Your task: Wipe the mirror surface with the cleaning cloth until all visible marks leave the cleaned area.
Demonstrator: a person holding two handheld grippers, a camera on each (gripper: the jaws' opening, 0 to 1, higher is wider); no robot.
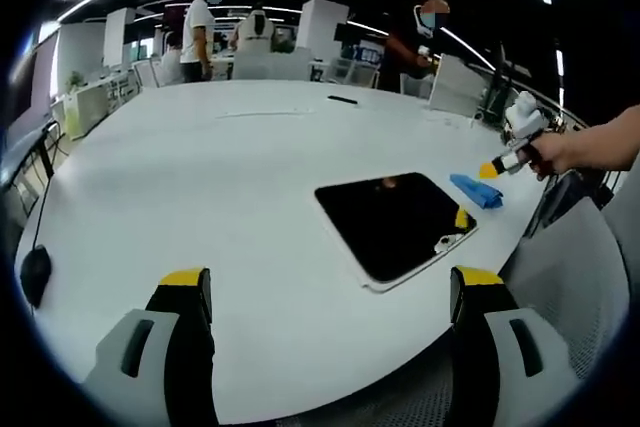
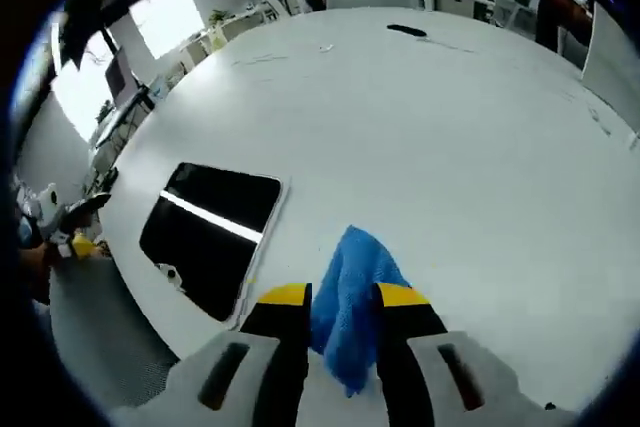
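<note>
My right gripper (image 2: 342, 297), jaws pressed onto the blue cleaning cloth (image 2: 352, 292), holds it above the white table (image 2: 450, 127); the cloth's lower end hangs out of sight between the jaws. Just to its left lies the mirror (image 2: 208, 235), flat near the table edge, reflecting a ceiling light. My left gripper (image 1: 330, 292), jaws spread and holding nothing, faces the mirror (image 1: 395, 222) from the opposite side. A small dark object (image 1: 342, 99), possibly a pen, lies far across the table

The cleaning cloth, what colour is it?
Blue. The cleaning cloth shows best in the right gripper view, pinched in the right claw.
</note>
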